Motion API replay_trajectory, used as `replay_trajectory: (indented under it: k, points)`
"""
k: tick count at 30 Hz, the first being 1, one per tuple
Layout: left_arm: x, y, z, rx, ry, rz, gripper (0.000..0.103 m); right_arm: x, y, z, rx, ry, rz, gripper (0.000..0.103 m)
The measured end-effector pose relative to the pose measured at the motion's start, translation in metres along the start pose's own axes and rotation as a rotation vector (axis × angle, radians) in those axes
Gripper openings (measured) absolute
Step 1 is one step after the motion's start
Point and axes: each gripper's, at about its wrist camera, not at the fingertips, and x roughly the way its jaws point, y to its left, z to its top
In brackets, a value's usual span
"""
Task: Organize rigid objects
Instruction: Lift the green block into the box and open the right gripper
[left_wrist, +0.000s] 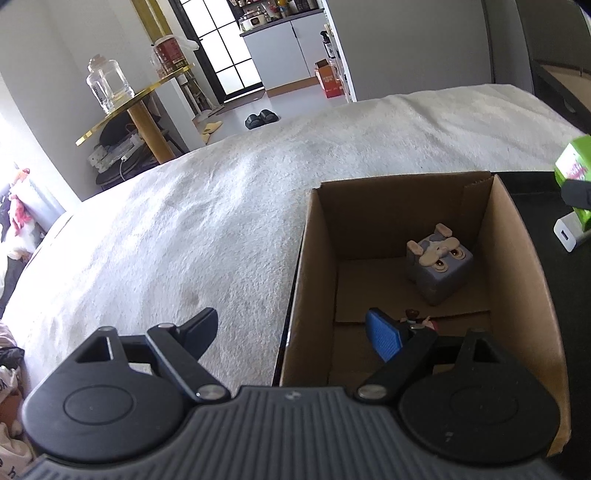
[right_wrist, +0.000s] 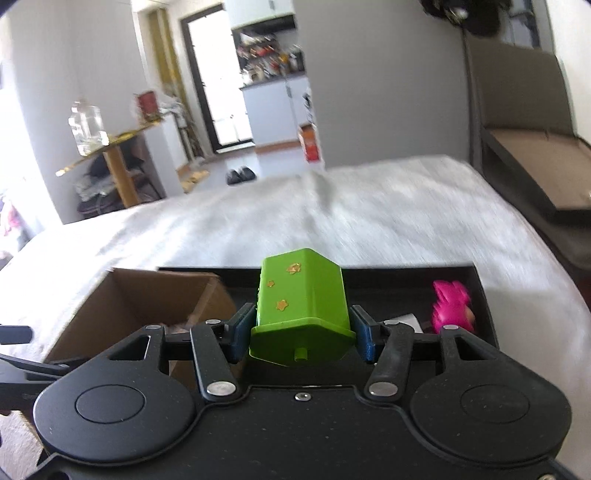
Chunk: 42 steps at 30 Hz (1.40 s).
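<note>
My right gripper (right_wrist: 303, 326) is shut on a green plastic box with gold stars (right_wrist: 303, 299), lifted above the black tray (right_wrist: 369, 272). That green box (left_wrist: 574, 162) also shows at the right edge of the left wrist view. A pink toy (right_wrist: 450, 306) lies in the tray. My left gripper (left_wrist: 291, 325) is open and holds nothing. It straddles the left wall of the cardboard box (left_wrist: 306, 280), its blue-padded finger (left_wrist: 384, 338) inside. In the box sit a grey elephant cube (left_wrist: 439, 262) and a small figure (left_wrist: 417, 321), partly hidden.
The cardboard box (right_wrist: 147, 306) and the tray rest on a white fuzzy blanket (left_wrist: 184, 229). A white block (left_wrist: 569, 230) lies on the tray. Beyond stand a gold shelf with a glass jar (left_wrist: 109, 86), slippers (left_wrist: 261, 119) on the floor, and a dark bench (right_wrist: 535, 173) at right.
</note>
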Motion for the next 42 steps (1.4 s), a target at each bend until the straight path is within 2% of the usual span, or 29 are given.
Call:
replay_trajectory:
  k: [5,7,11,16,22,24,32,41,42]
  points:
    - [0.0,0.007,-0.003,-0.029,-0.02,-0.038,0.081,-0.002,0.015,0.008,-0.034,-0.027,0.018,0.053]
    - [0.001,0.009,-0.004,-0.038,-0.019,-0.055,0.07,-0.003,0.02,0.01,-0.041,-0.037,0.017,0.053]
    - [0.006,0.011,-0.008,-0.043,-0.004,-0.095,0.056,-0.005,0.029,0.012,-0.054,-0.045,0.017,0.053]
    - [0.014,0.014,-0.012,-0.051,0.011,-0.109,0.035,-0.006,0.044,0.011,-0.092,-0.05,0.03,0.054]
    - [0.019,0.018,-0.015,-0.073,0.019,-0.125,0.019,-0.004,0.066,0.005,-0.17,-0.024,0.052,0.054]
    - [0.02,0.017,-0.015,-0.074,0.02,-0.134,0.016,-0.003,0.072,0.003,-0.194,-0.008,0.057,0.054]
    - [0.019,0.02,-0.017,-0.093,0.018,-0.146,0.016,0.001,0.093,-0.003,-0.271,0.029,0.084,0.054]
    - [0.018,0.018,-0.015,-0.098,0.018,-0.145,0.016,0.008,0.101,-0.004,-0.256,0.028,0.099,0.055]
    - [0.018,0.018,-0.015,-0.096,0.018,-0.142,0.016,0.009,0.101,-0.004,-0.255,0.034,0.081,0.059]
